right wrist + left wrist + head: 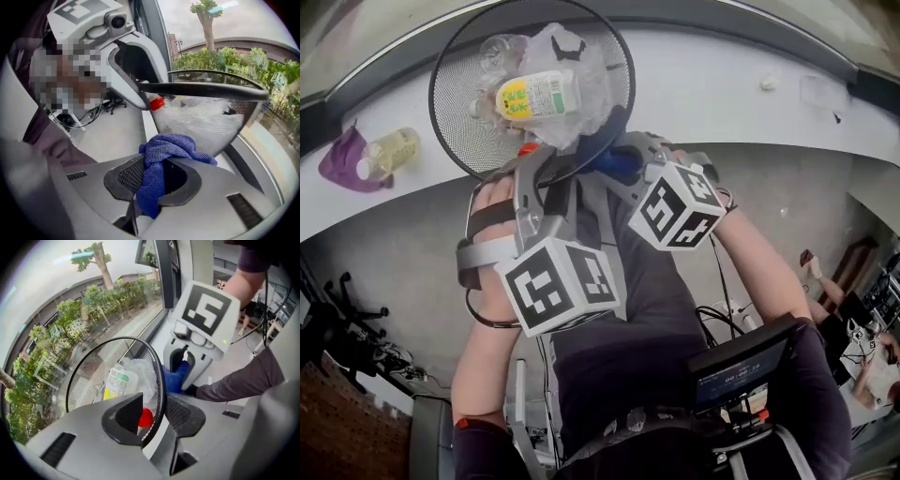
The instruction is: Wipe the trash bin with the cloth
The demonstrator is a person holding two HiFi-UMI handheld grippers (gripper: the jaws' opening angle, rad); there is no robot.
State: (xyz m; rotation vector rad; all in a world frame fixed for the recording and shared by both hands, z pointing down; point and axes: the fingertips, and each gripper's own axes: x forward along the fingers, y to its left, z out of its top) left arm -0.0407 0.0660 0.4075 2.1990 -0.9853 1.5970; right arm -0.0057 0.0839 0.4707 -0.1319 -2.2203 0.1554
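Observation:
A round black mesh trash bin [450, 112] stands on a white ledge, with a labelled plastic bottle [534, 96] and a crumpled clear bag inside. My left gripper [539, 155] straddles its near rim [158, 394], one jaw inside the mesh and one outside, closed on the rim. A red cap [146, 418] shows just inside. My right gripper [150, 180] is shut on a blue cloth [154, 173], which bulges out above the jaws and touches the bin's outer wall [211, 122]. In the head view the cloth [614, 164] sits at the bin's near right side.
The white ledge [741, 94] runs along a window. On it to the left lie a purple bag [342, 161] and a pale bottle [394, 148]. Grey floor lies below, with a chair base [337, 300] at left and another person [862, 366] at right.

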